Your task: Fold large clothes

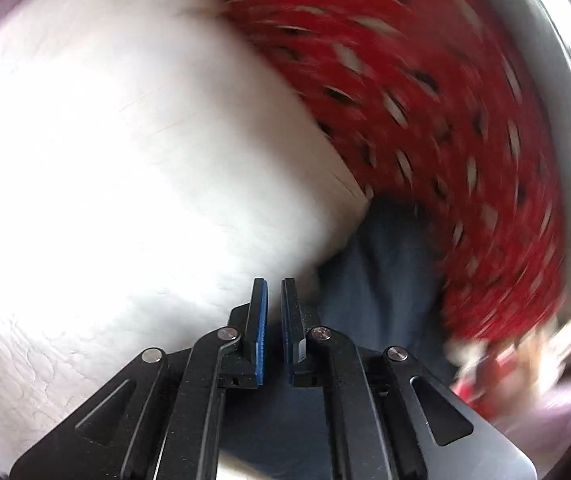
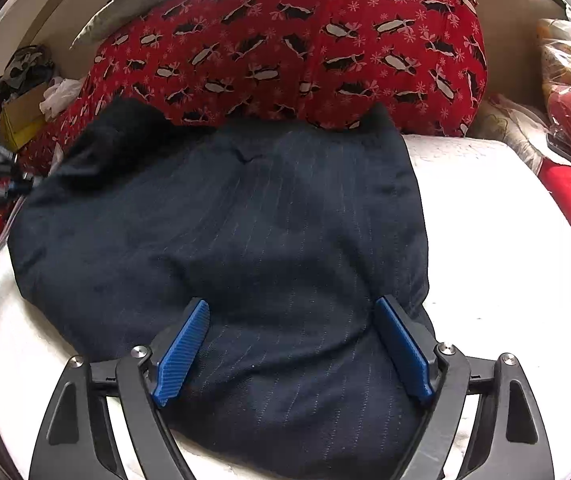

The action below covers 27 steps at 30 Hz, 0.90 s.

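one dark pinstriped garment point(image 2: 221, 240) lies spread on a white bed point(image 2: 485, 220), folded into a broad slab. its long axis runs from the near edge, under the right gripper point(image 2: 291, 344), away toward a red penguin-print quilt point(image 2: 305, 40); the far edge touches that quilt. the pinstripes run along the same line. the right gripper's jaws stand wide above the near end of the cloth, blue pads point(image 2: 183, 350) apart, nothing pinched between them. the left gripper point(image 1: 273, 320) has its jaws drawn nearly together with only a slit left and nothing in it; it points down at the bed, with the garment just to its right. its view is badly blurred.
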Motion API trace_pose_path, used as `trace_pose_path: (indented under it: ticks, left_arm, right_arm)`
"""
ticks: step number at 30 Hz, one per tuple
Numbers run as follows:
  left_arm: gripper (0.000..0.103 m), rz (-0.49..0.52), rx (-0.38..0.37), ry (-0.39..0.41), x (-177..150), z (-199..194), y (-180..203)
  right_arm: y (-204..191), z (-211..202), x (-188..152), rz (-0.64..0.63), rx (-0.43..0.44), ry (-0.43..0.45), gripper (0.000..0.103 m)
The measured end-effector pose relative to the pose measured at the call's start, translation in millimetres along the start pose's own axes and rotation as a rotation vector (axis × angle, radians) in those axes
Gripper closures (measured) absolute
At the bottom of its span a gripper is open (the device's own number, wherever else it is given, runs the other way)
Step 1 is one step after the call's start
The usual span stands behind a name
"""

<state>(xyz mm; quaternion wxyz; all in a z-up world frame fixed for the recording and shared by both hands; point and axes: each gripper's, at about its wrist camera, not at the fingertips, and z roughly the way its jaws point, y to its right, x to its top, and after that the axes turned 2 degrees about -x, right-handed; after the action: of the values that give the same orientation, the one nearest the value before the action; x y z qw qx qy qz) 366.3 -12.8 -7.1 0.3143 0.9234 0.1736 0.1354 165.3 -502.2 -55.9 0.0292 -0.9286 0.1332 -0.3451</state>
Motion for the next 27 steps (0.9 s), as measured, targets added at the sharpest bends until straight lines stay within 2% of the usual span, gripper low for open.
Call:
trace_pose_path:
  ticks: [2,4,6,8,9,10,13,15,17,20,22,23,26,27]
  left_arm:
    - [0.098,-0.079,-0.125,-0.014,1.2,-8.5,-27.2]
    - [0.098,-0.094,-0.261,-0.066,-7.2,-17.1,-43.5]
    - [0.085,-0.067,-0.350,-0.101,-24.0,-26.0,-46.0]
    - [0.054,-0.031,-0.407,-0.128,-48.5,-35.2,-42.5]
    - [0.048,-0.007,-0.441,-0.132,-63.9,-39.1,-40.4]
    - [0.041,0.010,-0.448,-0.137,-74.9,-40.3,-39.2]
    - [0.040,0.025,-0.413,-0.177,-96.2,-23.1,-39.0]
    - [0.040,-0.020,-0.344,-0.213,-97.7,0.9,-45.8]
    - [0.040,-0.066,-0.341,-0.219,-96.0,11.9,-50.1]
    - [0.038,-0.062,-0.349,-0.173,-82.1,17.1,-38.9]
    - [0.028,-0.053,-0.343,-0.160,-74.8,23.6,-26.5]
    - [0.027,-0.056,-0.337,-0.158,-72.7,29.9,-21.5]
    - [0.028,-0.061,-0.312,-0.152,-68.2,41.4,-11.3]
    - [0.033,-0.054,-0.298,-0.141,-69.5,43.2,-2.5]
  right_arm:
    - [-0.7,0.7,0.5,-0.005,-0.005,-0.001,0.016]
    - [-0.6,0.8,0.6,-0.006,-0.006,-0.001,0.016]
    - [-0.9,0.7,0.4,-0.007,-0.007,-0.001,0.016]
    - [-1.2,0.8,0.2,-0.008,-0.009,-0.001,0.016]
    - [-1.9,0.9,0.1,-0.009,-0.011,-0.001,0.016]
    - [-2.6,1.5,0.5,-0.012,-0.013,-0.002,0.015]
    - [-4.7,1.7,0.1,-0.022,-0.024,-0.003,0.015]
    - [-5.3,2.1,0.7,-0.025,-0.027,-0.005,0.015]
    - [-5.0,1.7,0.6,-0.024,-0.027,-0.005,0.015]
    - [-4.4,1.4,0.8,-0.023,-0.025,-0.003,0.015]
    - [-4.3,1.4,0.9,-0.022,-0.024,-0.002,0.015]
    - [-4.0,1.5,1.0,-0.021,-0.022,-0.002,0.015]
    - [-3.3,1.5,1.4,-0.018,-0.016,0.000,0.015]
    - [-3.2,1.3,1.3,-0.017,-0.015,0.000,0.015]
